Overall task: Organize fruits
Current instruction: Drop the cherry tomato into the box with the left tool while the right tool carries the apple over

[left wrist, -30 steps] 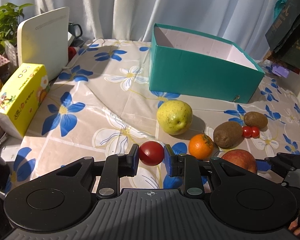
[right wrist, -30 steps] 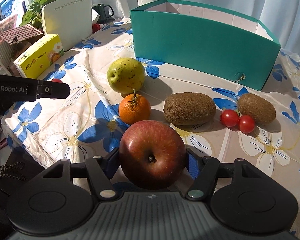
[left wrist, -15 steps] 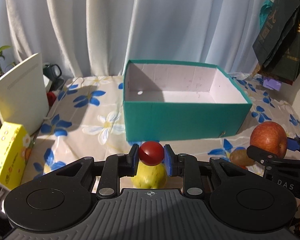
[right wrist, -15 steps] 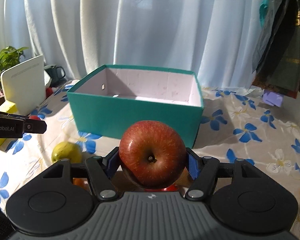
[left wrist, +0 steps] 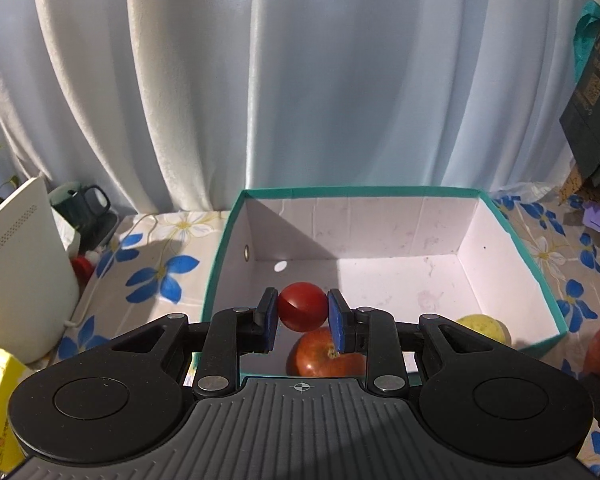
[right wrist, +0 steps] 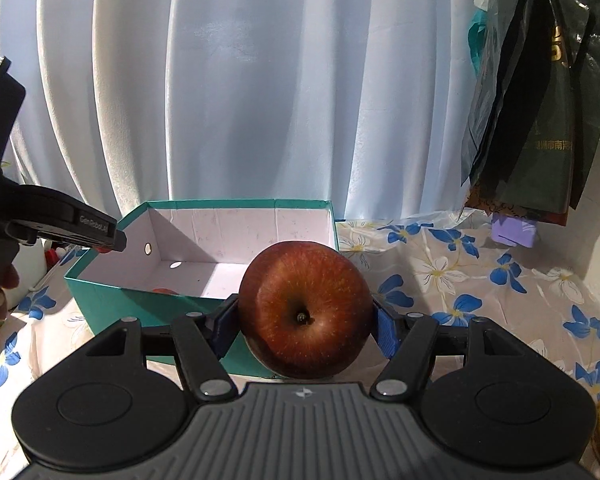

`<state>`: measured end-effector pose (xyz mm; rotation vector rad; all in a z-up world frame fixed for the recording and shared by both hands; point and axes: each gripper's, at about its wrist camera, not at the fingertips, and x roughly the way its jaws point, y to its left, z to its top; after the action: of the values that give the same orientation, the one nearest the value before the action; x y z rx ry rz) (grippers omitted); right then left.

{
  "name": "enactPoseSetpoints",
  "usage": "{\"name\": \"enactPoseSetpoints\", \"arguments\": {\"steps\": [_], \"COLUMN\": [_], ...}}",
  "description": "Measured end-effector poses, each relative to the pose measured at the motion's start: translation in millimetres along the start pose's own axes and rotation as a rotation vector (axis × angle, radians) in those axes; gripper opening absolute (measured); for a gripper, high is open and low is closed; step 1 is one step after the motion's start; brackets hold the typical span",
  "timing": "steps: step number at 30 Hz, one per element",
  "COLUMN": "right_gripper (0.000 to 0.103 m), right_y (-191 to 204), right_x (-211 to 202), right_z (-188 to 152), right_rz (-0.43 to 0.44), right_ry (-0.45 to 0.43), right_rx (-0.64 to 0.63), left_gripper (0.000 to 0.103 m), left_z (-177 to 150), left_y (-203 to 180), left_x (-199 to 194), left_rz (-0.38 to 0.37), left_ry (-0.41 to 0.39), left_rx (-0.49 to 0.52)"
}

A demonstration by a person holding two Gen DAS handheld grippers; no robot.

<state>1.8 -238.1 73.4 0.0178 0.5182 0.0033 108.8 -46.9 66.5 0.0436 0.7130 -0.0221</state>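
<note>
Both hands are up over the table, each carrying a fruit. The left gripper (left wrist: 302,322) has its blue pads clamped tight on a small red tomato (left wrist: 302,307), and it hangs over the near-left part of the teal box (left wrist: 520,236). The right gripper (right wrist: 304,326) has its jaws spread about halfway, squeezing a big red apple (right wrist: 305,308) from both sides, stem end facing the camera; it sits at the box's near right corner, not clearly over the opening yet.

Look inside the box: the white floor is mostly bare, though another red apple (left wrist: 326,354) shows just under the left gripper, at the near wall. Whether it lies inside the box I can't say for sure. A yellow-green pear (left wrist: 486,328) peeks past the right jaw.

The risks, I'd say: the tomato is soft, so a hard pinch or a high drop could split it. It's round too, and could roll once freed. The apple is heavy and smooth, held only at its flanks, so a tilt might let it slip and clip the cardboard rim. And both grippers are heading for one box, so they could bump.
</note>
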Motion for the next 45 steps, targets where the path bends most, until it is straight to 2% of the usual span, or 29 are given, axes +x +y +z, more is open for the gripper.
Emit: {"name": "enactPoseSetpoints", "arguments": {"steps": [8,20,30,38,40,42,45], "right_gripper": [0.067,0.067,0.067,0.067,0.067,0.067,0.067], "right_y": [-6.3,-9.2,-6.4,-4.8,-4.3,-3.9,-4.0], "right_x": [14.7,31.0,35.6,36.4,35.7,35.0,33.8], "right_z": [1.6,4.2,7.0,9.4,9.9,10.6,11.0], "right_rz": [0.008,0.01,0.018,0.021,0.019,0.016,0.015], "right_ry": [0.001,0.012,0.009,0.003,-0.002,-0.004,-0.009], "right_rx": [0.021,0.035,0.018,0.017,0.017,0.017,0.016], "left_gripper": [0.029,0.029,0.03,0.031,0.037,0.054,0.074], "left_z": [5.1,4.0,5.9,5.8,6.2,7.4,7.5], "left_y": [-1.8,-0.5,7.9,11.6,12.3,11.5,5.3], "left_x": [51.7,104.6,128.8,132.9,131.3,129.2,123.0], "left_rz": [0.039,0.057,0.052,0.047,0.031,-0.002,-0.049], "left_ry": [0.091,0.236,0.344,0.362,0.357,0.356,0.349], "left_rx": [-0.017,-0.005,-0.04,-0.053,-0.06,-0.072,-0.073]}}
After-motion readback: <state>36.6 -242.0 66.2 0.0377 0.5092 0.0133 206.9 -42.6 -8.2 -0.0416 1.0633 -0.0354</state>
